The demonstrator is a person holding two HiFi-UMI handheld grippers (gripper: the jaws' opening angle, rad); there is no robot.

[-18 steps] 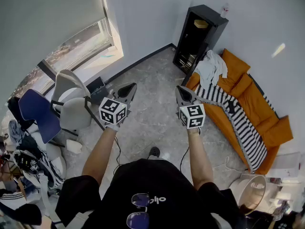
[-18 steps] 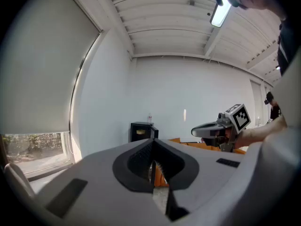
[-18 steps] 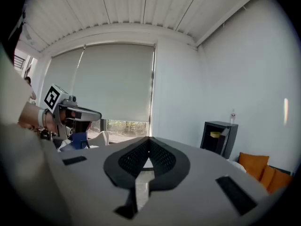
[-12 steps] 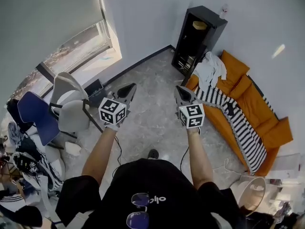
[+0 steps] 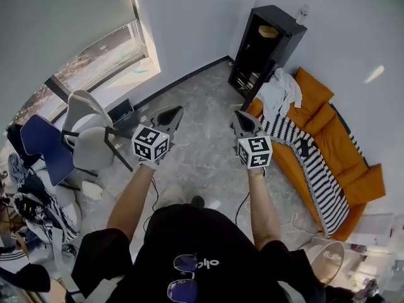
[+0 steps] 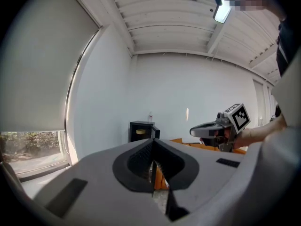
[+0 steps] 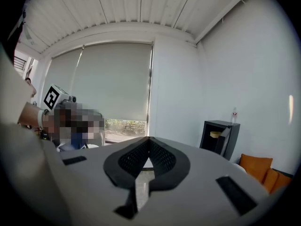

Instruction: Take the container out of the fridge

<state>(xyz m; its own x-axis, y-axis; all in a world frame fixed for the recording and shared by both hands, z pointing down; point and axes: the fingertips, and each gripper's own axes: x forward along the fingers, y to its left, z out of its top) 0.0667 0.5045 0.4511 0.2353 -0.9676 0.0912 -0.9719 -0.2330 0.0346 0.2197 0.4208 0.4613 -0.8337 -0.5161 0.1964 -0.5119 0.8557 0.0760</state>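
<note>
The fridge (image 5: 262, 49) is a small black cabinet against the far wall, with its door standing open. A pale yellow container (image 5: 268, 31) sits on its top shelf. In the left gripper view the fridge (image 6: 141, 131) and the container (image 6: 140, 132) show far ahead; in the right gripper view the fridge (image 7: 219, 138) stands to the right. My left gripper (image 5: 175, 111) and right gripper (image 5: 240, 116) are held side by side at chest height, well short of the fridge. Both are shut and hold nothing. The right gripper (image 6: 218, 128) also shows in the left gripper view.
A small bottle (image 5: 303, 12) stands on top of the fridge. An orange sofa (image 5: 344, 141) with a striped blanket (image 5: 315, 163) and a white cloth (image 5: 281, 88) runs along the right. Grey chairs (image 5: 88, 134), a blue chair (image 5: 38, 145) and clutter crowd the left under the window (image 5: 95, 59).
Both grippers keep their shut pose side by side. The room shifts slightly in the head view as the person steps on the floor.
</note>
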